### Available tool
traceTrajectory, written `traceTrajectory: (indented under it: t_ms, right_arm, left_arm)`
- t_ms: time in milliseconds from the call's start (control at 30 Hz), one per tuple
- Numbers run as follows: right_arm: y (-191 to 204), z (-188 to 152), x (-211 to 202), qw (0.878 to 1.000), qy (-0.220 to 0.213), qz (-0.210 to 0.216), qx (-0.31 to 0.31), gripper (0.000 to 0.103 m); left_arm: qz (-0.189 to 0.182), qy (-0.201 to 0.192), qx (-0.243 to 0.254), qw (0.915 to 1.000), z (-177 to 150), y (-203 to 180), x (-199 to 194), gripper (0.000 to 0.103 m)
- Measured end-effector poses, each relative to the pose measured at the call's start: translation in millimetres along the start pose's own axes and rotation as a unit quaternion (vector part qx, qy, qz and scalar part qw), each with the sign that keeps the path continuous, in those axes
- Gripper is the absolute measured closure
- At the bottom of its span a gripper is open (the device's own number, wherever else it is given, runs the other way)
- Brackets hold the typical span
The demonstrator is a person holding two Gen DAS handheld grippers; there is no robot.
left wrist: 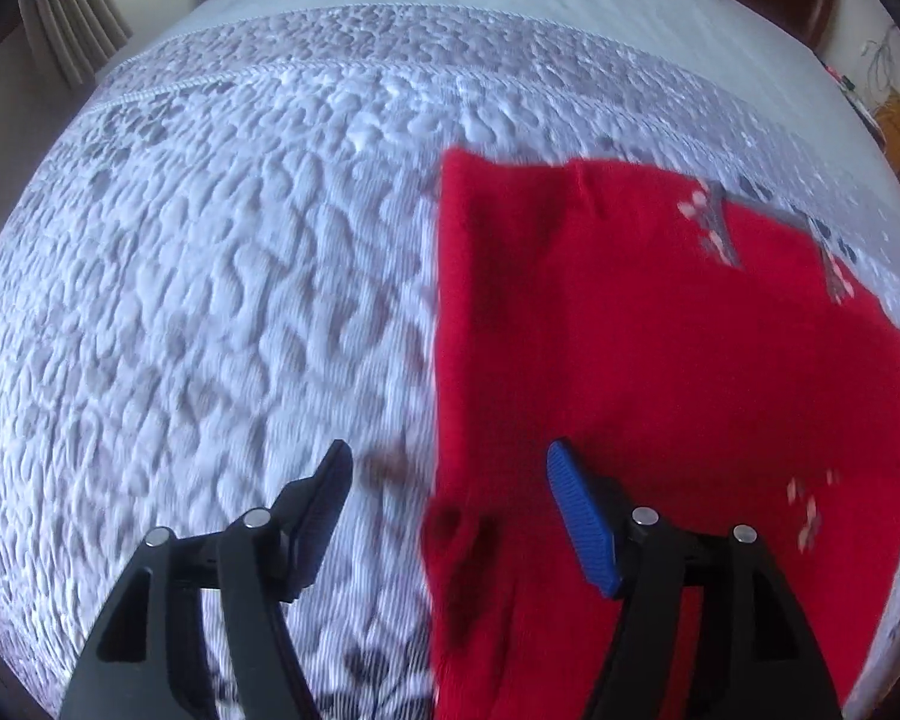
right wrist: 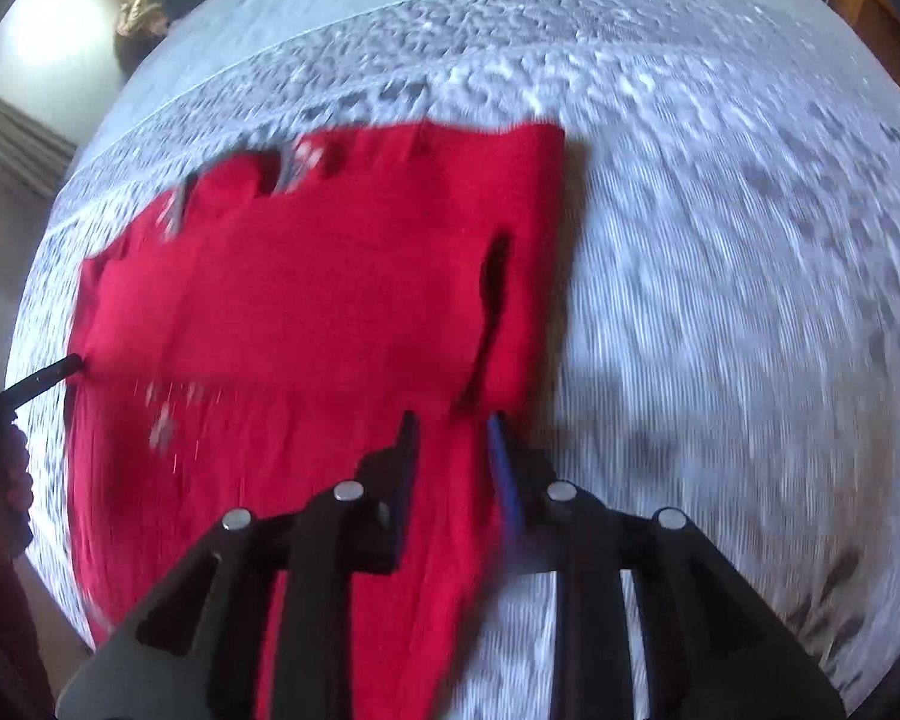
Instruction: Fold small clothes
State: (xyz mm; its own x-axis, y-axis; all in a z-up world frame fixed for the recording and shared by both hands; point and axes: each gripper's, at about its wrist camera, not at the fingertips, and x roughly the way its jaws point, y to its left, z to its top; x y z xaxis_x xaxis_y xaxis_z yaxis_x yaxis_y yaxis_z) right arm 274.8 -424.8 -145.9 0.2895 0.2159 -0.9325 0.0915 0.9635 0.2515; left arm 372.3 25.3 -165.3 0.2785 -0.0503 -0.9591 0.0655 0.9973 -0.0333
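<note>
Where garment (left wrist: 660,330) ends, bare quilt (left wrist: 210,300).

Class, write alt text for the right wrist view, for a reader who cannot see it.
A red garment, partly folded, lies on a white textured bedspread. The right gripper hangs over its near right edge, jaws slightly apart with nothing pinched. At far left, the left gripper reaches the garment's edge.

One red garment (left wrist: 660,330), one quilted bedspread (left wrist: 240,270), two grippers (left wrist: 450,480).
</note>
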Motion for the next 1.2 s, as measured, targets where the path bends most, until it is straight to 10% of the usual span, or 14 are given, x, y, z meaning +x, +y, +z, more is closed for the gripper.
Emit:
traceTrajectory:
  t_ms: [267,467,667,900,1200]
  right_arm:
    - [12.8,-171.9,-37.2,0.998,0.045,0.024,-0.02,0.071]
    - [31.7,-264.0,-59.9,0.996,0.067,0.047,-0.041,0.067]
    - [34.6,-289.7,-63.0,0.992,0.081,0.088,-0.029,0.07]
    - [35.7,-290.4,-64.0,0.99,0.073,0.116,-0.01,0.096]
    - [18.9,-305.5,-110.7,0.986,0.04,0.164,-0.002,0.099]
  left_arm:
    - [-0.019,0.012,0.045,0.9987,-165.7,12.9,-54.1,0.035]
    - [-0.064,0.026,0.036,0.997,-229.2,13.2,-81.4,0.035]
    - [-0.087,0.034,0.013,0.9956,-257.8,14.0,-90.9,0.037]
    - [-0.123,0.064,-0.03,0.9898,-277.2,20.4,-92.5,0.094]
    - [-0.155,0.054,-0.06,0.9846,-295.4,37.4,-115.9,0.096]
